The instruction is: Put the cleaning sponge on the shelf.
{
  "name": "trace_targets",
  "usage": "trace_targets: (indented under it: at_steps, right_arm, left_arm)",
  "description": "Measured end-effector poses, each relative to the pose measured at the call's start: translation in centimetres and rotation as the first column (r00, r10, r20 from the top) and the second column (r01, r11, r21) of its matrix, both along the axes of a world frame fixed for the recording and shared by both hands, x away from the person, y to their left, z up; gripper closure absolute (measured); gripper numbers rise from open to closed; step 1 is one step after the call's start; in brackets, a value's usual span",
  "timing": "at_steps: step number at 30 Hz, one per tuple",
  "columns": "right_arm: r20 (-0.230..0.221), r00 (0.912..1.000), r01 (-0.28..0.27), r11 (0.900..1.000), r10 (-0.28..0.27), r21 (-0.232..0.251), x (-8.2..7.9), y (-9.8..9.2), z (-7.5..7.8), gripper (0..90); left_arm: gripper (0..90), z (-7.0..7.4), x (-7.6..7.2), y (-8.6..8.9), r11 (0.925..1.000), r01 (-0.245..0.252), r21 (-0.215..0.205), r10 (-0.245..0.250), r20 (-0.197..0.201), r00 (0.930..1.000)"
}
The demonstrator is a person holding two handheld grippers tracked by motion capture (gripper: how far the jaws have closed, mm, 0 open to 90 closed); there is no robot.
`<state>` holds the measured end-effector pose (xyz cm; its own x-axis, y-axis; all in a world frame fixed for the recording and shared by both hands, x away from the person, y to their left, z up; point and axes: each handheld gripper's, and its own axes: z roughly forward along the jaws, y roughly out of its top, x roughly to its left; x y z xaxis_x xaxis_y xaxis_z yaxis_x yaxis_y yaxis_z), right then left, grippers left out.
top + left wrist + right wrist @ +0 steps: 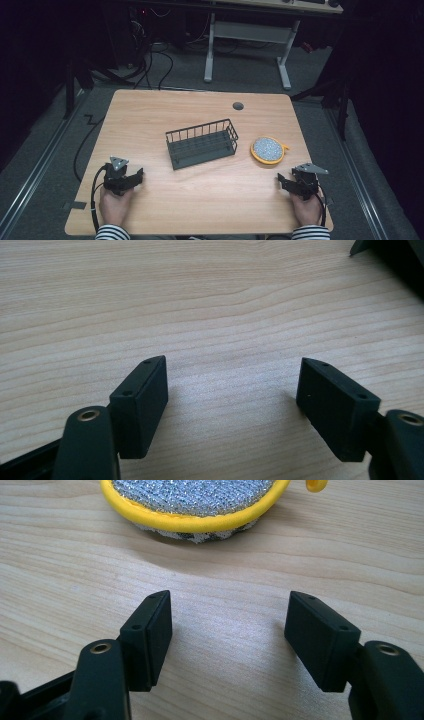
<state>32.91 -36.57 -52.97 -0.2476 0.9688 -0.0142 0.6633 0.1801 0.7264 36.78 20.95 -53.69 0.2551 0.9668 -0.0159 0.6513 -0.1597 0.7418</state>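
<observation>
A dark wire basket [201, 143] stands empty near the middle of the wooden table [150, 115]. To its right lies a round silver scouring pad with a yellow rim [268, 149], also seen close ahead in the right gripper view as the pad [200, 502]. My left gripper [138, 174] rests low at the front left, open, with bare wood between its jaws [232, 390]. My right gripper [281, 181] rests at the front right, open and empty [230, 625], pointing toward the pad.
A round grommet hole [238, 106] sits near the table's far edge. A corner of the basket [390, 255] shows at the top right of the left gripper view. Beyond the table stand a white desk frame [247, 35] and floor cables [155, 60].
</observation>
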Motion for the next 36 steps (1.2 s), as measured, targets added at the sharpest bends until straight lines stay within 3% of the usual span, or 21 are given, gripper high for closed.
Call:
trace_targets:
  at_steps: [8,21,25,30,33,36]
  right_arm:
    - [-0.001,1.0000,-0.002,1.000,0.002,0.003,0.0,0.0,0.0,35.3]
    - [-0.001,1.0000,-0.002,1.000,0.002,0.000,0.0,0.0,0.0,35.2]
    - [-0.001,1.0000,-0.002,1.000,0.002,0.000,0.0,0.0,0.0,35.1]
    - [-0.002,1.0000,-0.002,1.000,0.002,0.000,0.0,0.0,0.0,35.0]
    - [-0.002,1.0000,-0.002,1.000,0.002,0.000,0.0,0.0,0.0,35.0]
    - [-0.002,1.0000,-0.003,1.000,0.003,0.000,0.0,0.0,0.0,34.9]
  left_arm:
    - [25.3,0.0,0.1,0.0,0.9998,0.019,-0.006,-0.019,-0.006,0.9998]
    - [30.7,0.5,0.2,0.1,0.9999,0.010,-0.006,-0.010,-0.016,0.9998]
    - [29.1,1.6,0.2,0.2,0.9979,-0.005,-0.065,0.003,-0.016,0.9999]
    - [29.7,2.7,0.3,-0.1,0.9957,0.017,-0.091,-0.019,-0.021,0.9996]
    - [32.3,3.8,0.6,-0.6,0.9884,0.065,-0.137,-0.070,-0.032,0.9970]
    - [32.2,4.5,0.7,-1.1,0.9865,0.090,-0.137,-0.095,-0.029,0.9951]
